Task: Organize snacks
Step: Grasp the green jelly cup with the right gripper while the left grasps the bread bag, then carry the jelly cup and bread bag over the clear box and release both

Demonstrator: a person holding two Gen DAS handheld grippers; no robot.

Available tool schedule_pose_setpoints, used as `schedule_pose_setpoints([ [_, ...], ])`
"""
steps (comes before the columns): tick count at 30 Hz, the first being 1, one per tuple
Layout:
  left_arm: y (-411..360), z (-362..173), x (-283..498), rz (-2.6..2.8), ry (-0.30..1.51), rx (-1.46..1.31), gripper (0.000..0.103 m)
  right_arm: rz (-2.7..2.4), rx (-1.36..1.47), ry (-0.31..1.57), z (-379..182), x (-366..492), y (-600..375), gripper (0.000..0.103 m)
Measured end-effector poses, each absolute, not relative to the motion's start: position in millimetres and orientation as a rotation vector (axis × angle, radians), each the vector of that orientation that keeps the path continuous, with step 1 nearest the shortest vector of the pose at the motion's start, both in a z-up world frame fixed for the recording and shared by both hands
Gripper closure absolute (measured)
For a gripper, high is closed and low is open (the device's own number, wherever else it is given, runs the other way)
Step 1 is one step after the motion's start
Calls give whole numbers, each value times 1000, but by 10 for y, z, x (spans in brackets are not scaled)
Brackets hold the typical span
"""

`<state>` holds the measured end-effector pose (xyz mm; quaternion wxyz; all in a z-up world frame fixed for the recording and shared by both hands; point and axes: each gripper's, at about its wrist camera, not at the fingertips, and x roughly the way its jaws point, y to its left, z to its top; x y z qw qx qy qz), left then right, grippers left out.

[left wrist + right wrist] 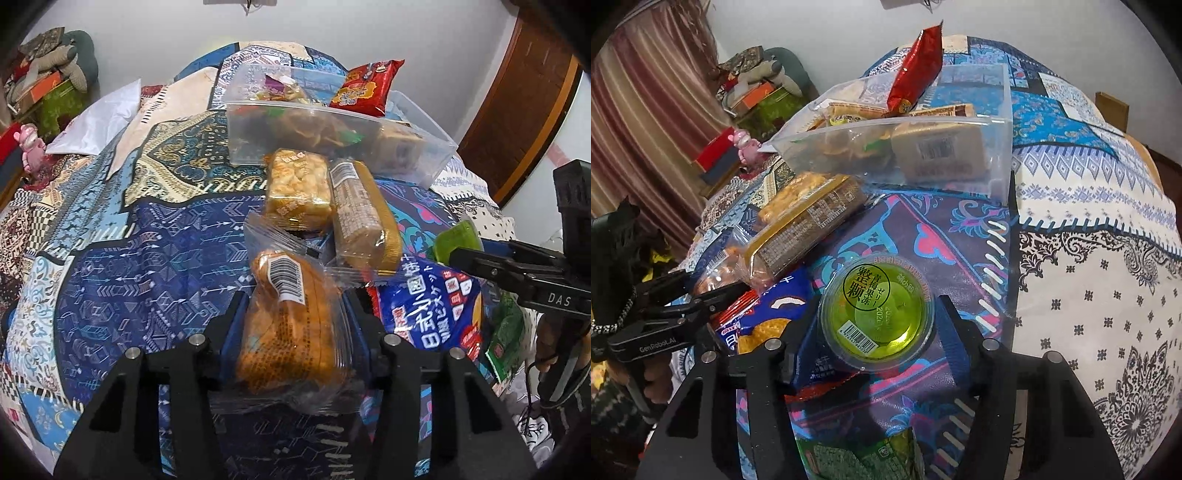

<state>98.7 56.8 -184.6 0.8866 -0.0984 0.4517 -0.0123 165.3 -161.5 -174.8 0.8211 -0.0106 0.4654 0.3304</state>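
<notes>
An orange snack packet (295, 332) with a barcode label lies on the patterned cloth. My left gripper (295, 299) straddles it, and both blue pads press on its clear wrapper. In the right wrist view a round green jelly cup (877, 317) sits between the fingers of my right gripper (877, 306), and both pads touch its rim. The cup rests partly on a blue biscuit bag (768, 314). Behind stands a clear plastic bin (424, 155) holding several snacks, with a red packet (365, 88) leaning on it.
Two yellow pastry packs (299, 188) (362, 214) lie in front of the bin. A green packet (864, 461) lies near the front edge. The right gripper's fingers (480, 258) show beside the blue bag (428, 314). Boxes and soft toys (48, 85) are piled far left.
</notes>
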Motion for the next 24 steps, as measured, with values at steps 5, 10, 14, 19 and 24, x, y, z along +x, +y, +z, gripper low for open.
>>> schedule_pose_setpoints([
  [5, 658, -1733, 894, 12, 910, -199, 56, 663, -47, 962, -1676, 1625, -1670, 48],
  [10, 739, -1538, 905, 35, 868, -195, 56, 625, -58, 904, -1501, 1643, -1777, 48],
  [14, 752, -1316, 991, 30, 811, -190, 56, 599, -71, 843, -1301, 1655, -1835, 48],
  [19, 725, -1034, 1170, 4, 737, -182, 56, 576, -66, 784, -1099, 1734, -1890, 48],
  [24, 663, -829, 1458, -18, 690, -164, 56, 551, -66, 739, -948, 1875, -1901, 48],
])
